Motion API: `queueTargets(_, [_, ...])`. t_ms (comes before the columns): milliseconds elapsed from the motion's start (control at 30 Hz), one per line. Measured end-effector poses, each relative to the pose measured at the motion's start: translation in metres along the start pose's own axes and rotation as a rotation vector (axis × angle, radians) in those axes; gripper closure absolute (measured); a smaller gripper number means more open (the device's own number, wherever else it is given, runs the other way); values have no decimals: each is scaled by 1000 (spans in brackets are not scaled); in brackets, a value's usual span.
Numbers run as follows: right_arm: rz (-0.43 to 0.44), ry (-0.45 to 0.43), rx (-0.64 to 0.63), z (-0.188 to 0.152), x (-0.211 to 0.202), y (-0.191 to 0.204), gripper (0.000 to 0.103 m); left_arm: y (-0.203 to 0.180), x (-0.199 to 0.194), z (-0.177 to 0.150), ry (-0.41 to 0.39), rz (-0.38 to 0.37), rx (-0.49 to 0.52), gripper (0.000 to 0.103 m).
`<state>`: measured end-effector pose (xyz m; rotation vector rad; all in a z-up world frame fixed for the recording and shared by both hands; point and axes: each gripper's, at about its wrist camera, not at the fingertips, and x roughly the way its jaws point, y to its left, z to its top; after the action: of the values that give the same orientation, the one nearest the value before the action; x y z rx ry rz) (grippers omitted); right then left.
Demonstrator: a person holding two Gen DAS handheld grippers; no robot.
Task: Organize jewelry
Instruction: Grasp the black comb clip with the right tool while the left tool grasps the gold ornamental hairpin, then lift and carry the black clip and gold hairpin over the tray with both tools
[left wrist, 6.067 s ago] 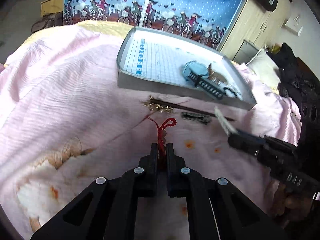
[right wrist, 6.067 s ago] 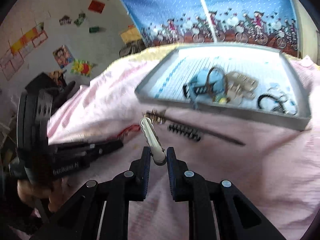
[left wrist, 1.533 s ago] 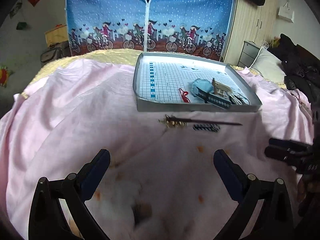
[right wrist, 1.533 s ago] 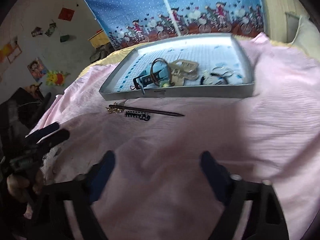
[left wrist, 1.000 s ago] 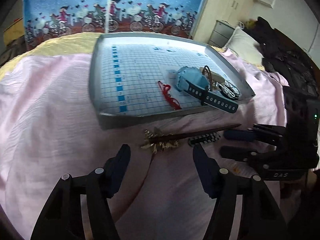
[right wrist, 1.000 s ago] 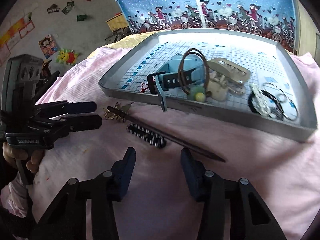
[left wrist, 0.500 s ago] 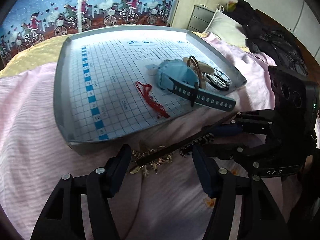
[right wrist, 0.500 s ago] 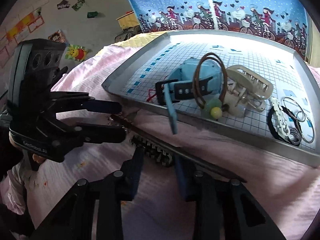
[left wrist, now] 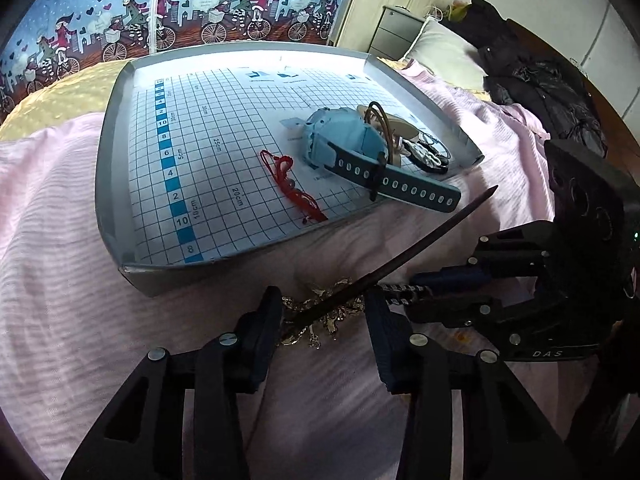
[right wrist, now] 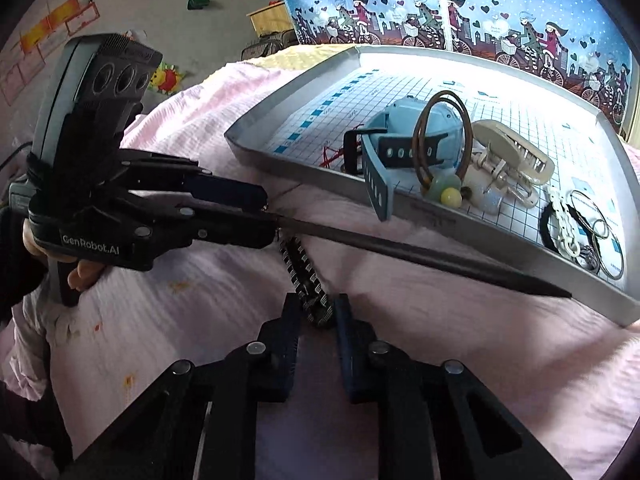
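A grey tray point(left wrist: 114, 168) with a blue grid lining sits on the pink bedspread point(left wrist: 52, 264), filling the upper middle of the left wrist view. In it lie a red cord point(left wrist: 294, 190) near the centre, a light blue watch point(left wrist: 340, 142) with its strap hanging over the near rim, a brown hair tie point(right wrist: 440, 132) looped over the watch, a cream hair claw point(right wrist: 516, 160), and, at the tray's right end, a black hair tie with a white chain point(right wrist: 562, 230) and thin metal rings point(right wrist: 598, 220).

Outside the tray, on the bedspread along its near rim, lie a dark hair stick point(left wrist: 404, 258) with a gold ornament point(left wrist: 320, 314) at one end and a black beaded hair clip point(right wrist: 306, 282).

The left tongs point(left wrist: 322, 316), low in the frame, are spread, with 1 finger on each side of the gold ornament. The right tongs point(right wrist: 316, 314), at the bottom centre of their view, are nearly pressed together around the near end of the hair clip; whether they pinch it I cannot tell.

Half a second ago both tongs hung a little farther back; the left pair now straddles the ornament and the right pair has narrowed onto the clip. The red cord, on the bedspread 6.1 s ago, now lies in the tray.
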<state>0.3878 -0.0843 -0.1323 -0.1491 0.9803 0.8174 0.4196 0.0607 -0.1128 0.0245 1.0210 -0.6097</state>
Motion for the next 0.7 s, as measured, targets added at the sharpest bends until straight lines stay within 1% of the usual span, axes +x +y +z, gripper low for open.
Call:
queueTargets(167, [-6, 16, 22, -2, -2, -4, 86, 1, 1, 0, 12, -4, -12, 66])
queueTargets(333, [-35, 44, 82, -9, -15, -9, 86, -5, 7, -1, 59, 58, -28, 66])
queueTargets(433, [-49, 62, 135, -13, -26, -14, 86, -9, 9, 0, 72, 88, -37, 66])
queueTargets(567, [-28, 56, 180, -14, -32, -24, 86, -15, 15, 4, 95, 148, 17, 66])
queueTargets(700, [-34, 54, 143, -13, -29, -22, 86, -23, 25, 12, 120, 212, 101, 65])
